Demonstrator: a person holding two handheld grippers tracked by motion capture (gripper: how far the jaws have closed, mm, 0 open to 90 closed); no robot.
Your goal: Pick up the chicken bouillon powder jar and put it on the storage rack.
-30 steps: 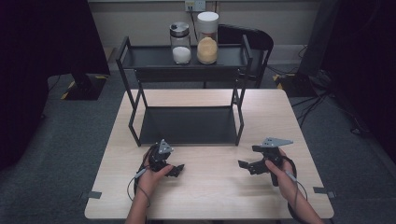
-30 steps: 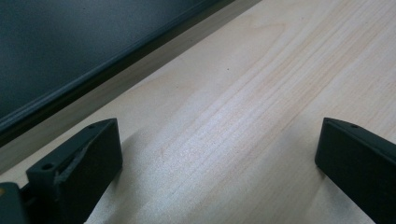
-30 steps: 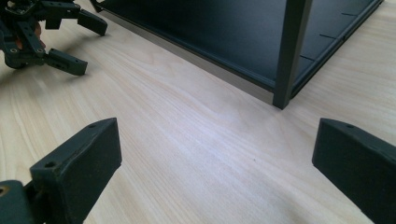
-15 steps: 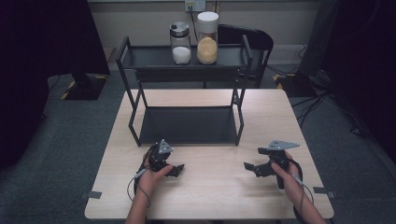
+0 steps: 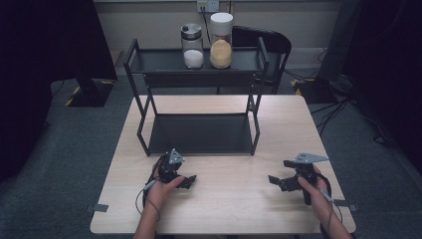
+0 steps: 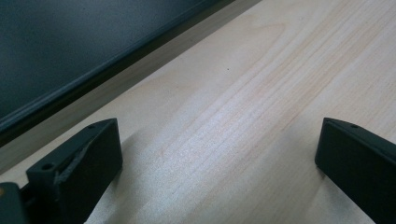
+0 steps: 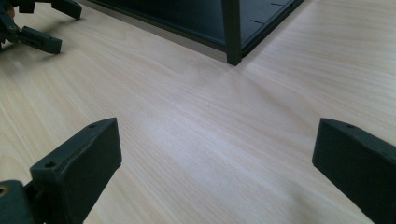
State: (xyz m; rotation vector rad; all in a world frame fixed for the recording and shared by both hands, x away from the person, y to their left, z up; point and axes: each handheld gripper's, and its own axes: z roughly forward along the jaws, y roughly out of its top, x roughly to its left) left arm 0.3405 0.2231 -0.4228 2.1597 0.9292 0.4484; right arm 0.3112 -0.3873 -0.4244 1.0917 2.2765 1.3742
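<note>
Jaws of both the left gripper and right gripper stand wide apart, empty, low over the pale wood-grain table; two glass jars, white-filled and tan-filled, sit atop the black metal two-tier shelf; smooth glass could slip; a clumsy reach might topple them.

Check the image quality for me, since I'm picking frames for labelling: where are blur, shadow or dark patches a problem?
High view: soft but readable; the table is evenly lit, the room's sides fall into near-black. Left gripper view: wood grain is sharp, its own jaws slightly soft, with a shadow beside the left one. Right gripper view: the rack leg is crisp, a pale sheen lies on the wood, and the left gripper shows at the top-left corner.
</note>
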